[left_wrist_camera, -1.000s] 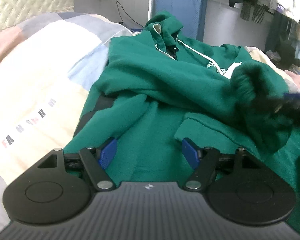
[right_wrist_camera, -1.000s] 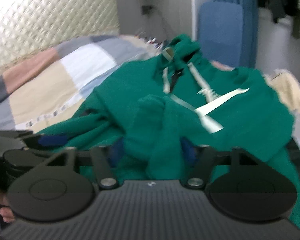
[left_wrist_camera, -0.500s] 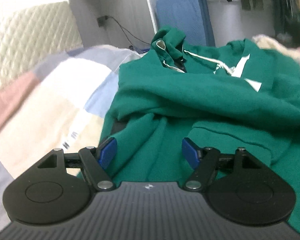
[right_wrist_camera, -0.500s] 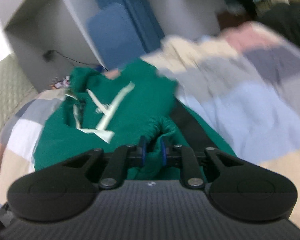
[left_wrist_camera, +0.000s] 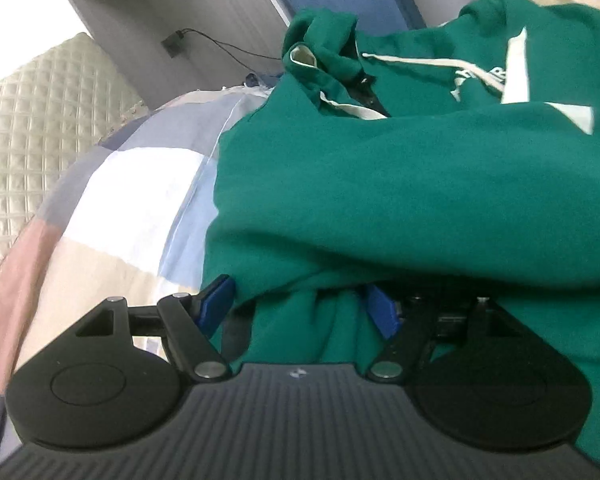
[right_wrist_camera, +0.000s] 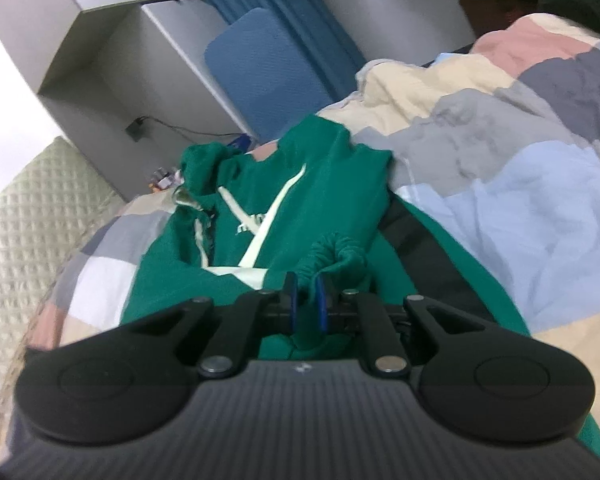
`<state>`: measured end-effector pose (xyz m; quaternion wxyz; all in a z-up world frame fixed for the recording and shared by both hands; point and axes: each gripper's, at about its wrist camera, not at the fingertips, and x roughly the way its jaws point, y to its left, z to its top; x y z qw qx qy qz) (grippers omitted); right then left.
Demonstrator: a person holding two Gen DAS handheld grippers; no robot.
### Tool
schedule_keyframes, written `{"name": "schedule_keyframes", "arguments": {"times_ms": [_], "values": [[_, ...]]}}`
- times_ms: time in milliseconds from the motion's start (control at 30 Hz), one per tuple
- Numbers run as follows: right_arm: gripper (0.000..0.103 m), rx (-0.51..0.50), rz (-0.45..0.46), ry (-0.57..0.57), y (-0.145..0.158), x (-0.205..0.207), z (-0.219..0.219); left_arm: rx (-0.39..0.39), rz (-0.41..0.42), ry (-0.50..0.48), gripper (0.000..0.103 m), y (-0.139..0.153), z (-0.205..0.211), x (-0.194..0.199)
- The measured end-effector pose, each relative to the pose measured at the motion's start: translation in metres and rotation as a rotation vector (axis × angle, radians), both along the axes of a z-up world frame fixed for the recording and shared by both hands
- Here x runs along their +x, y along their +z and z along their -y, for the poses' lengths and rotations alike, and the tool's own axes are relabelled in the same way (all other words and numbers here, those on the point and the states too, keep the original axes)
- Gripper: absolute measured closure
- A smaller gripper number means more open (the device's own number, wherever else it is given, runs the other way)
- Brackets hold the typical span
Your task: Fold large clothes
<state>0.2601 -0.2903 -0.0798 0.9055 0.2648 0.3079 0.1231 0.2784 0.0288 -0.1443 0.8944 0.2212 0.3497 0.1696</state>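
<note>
Green fleece of a hooded sweatshirt [right_wrist_camera: 332, 184] is spread on a bed under a patchwork quilt [right_wrist_camera: 520, 200] of grey, pale blue, cream and pink squares. Its hood [left_wrist_camera: 320, 40] and white drawstrings [left_wrist_camera: 412, 60] lie toward the far wall, beside a blue chair [right_wrist_camera: 264, 76]. The right tongs [right_wrist_camera: 305, 300] are seen closing, their blue pads [right_wrist_camera: 291, 300] pressed on a bunched green cuff [right_wrist_camera: 340, 256] drawn up over the chest. The left tongs [left_wrist_camera: 300, 308] are held wide apart at the sweatshirt's near left edge; loose green fabric lies between the pads [left_wrist_camera: 216, 304], ungripped. A quilted headboard [left_wrist_camera: 28, 152] is visible at left.
</note>
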Motion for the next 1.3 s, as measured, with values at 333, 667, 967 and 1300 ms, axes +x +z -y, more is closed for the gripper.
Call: {"name": "schedule_keyframes", "arguments": {"times_ms": [333, 667, 967, 1300], "values": [[0.095, 0.138, 0.040, 0.129, 0.000, 0.009, -0.003, 0.044, 0.058, 0.131, 0.022, 0.015, -0.034, 0.027], [0.099, 0.140, 0.121, 0.286, 0.012, 0.004, -0.035, -0.251, 0.165, 0.324, 0.022, 0.036, -0.132, 0.012], [0.100, -0.020, -0.123, 0.347, -0.032, 0.018, -0.070, -0.373, 0.145, 0.357, 0.020, 0.027, -0.147, 0.012], [0.096, -0.107, -0.043, 0.356, -0.019, 0.006, -0.070, -0.541, 0.158, 0.369, 0.020, 0.044, -0.124, -0.050]]}}
